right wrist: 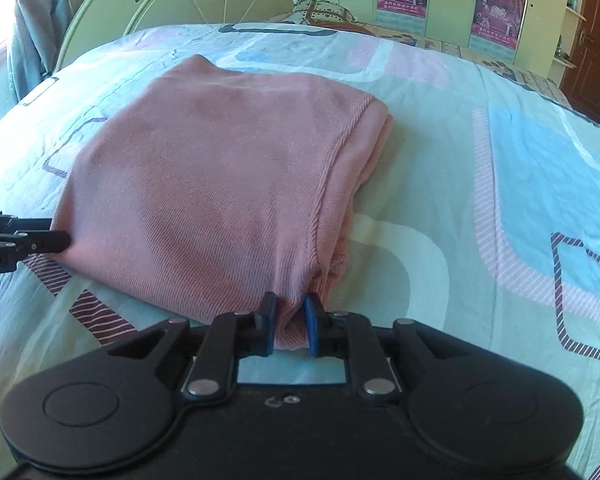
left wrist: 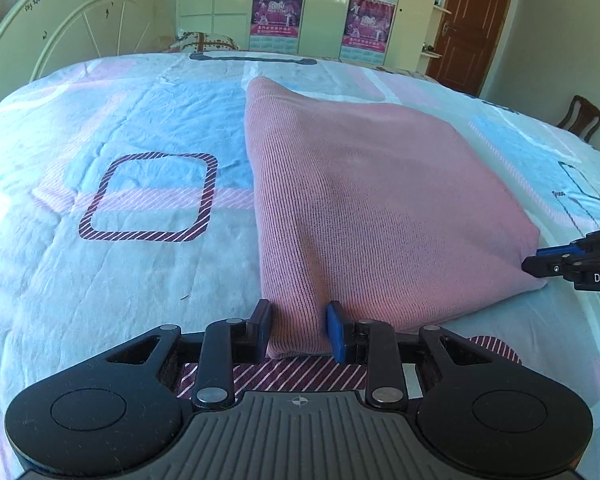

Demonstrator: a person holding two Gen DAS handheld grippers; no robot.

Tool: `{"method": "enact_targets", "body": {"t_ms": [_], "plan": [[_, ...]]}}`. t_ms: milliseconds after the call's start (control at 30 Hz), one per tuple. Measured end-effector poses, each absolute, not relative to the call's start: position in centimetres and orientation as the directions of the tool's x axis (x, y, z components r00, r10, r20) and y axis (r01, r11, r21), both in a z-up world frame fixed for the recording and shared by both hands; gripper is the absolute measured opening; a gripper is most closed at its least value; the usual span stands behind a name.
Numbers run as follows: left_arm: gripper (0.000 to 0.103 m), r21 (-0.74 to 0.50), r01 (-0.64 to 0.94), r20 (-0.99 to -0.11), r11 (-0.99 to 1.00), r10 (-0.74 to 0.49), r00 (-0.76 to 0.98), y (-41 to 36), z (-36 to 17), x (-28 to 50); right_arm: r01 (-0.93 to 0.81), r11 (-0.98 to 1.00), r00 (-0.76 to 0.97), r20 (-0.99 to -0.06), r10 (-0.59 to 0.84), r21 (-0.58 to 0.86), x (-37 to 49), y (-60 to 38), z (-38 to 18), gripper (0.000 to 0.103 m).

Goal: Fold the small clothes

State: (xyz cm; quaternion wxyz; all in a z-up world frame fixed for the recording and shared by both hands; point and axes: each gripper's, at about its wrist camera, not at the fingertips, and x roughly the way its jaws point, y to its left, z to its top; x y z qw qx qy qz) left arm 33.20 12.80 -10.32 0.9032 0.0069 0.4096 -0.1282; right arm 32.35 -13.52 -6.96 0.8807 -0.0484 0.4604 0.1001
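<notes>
The pink knit garment lies folded on the bedspread, and we hold it by its two near corners. In the left wrist view our left gripper has its two fingers pressed against a bunched fold of the near left corner, so it is clamped on the cloth. In the right wrist view our right gripper pinches the near right corner in the same way, the knit gathered into a narrow ridge between its blue pads. Each gripper shows at the edge of the other's view, touching the cloth at its own corner. On the right side of the garment a ribbed hem runs from near to far, with further layers showing beneath it. The bedspread is pale with blue and pink blocks and striped dark squares. At the far end stand a cream headboard, a patterned pillow, wardrobe doors with posters and a brown door.
</notes>
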Motion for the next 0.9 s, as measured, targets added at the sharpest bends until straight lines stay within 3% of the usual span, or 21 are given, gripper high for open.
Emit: {"method": "enact_targets", "body": {"t_ms": [300, 733, 800, 833, 867, 900], "plan": [[0.03, -0.054, 0.188, -0.738, 0.981, -0.166, 0.654, 11.5, -9.2, 31.8, -0.188, 0.982, 0.597, -0.795, 0.103, -0.015, 31.5, -13.2, -6.8, 0.016], [0.03, -0.088, 0.181, -0.633, 0.98, -0.195, 0.749, 9.8, -2.2, 19.6, -0.158, 0.986, 0.731, -0.665, 0.153, 0.053, 19.1, -14.5, 0.9, 0.02], [0.033, -0.089, 0.175, -0.627, 0.981, -0.191, 0.755, 9.5, -1.5, 18.5, -0.15, 0.987, 0.739, -0.657, 0.146, 0.051, 18.0, -14.6, 1.6, 0.033], [0.067, -0.079, 0.171, -0.617, 0.982, -0.183, 0.765, 9.4, -1.2, 17.9, -0.144, 0.989, 0.743, -0.655, 0.137, 0.044, 17.5, -14.6, 1.9, 0.069], [0.09, -0.054, 0.149, -0.596, 0.987, -0.152, 0.788, 9.1, -0.8, 17.1, -0.126, 0.992, 0.759, -0.641, 0.114, 0.027, 16.8, -14.7, 2.1, 0.101], [0.103, -0.017, 0.122, -0.549, 0.992, -0.111, 0.829, 8.9, -0.4, 16.0, -0.093, 0.996, 0.794, -0.604, 0.071, -0.006, 16.1, -14.7, 2.3, 0.102]]}}
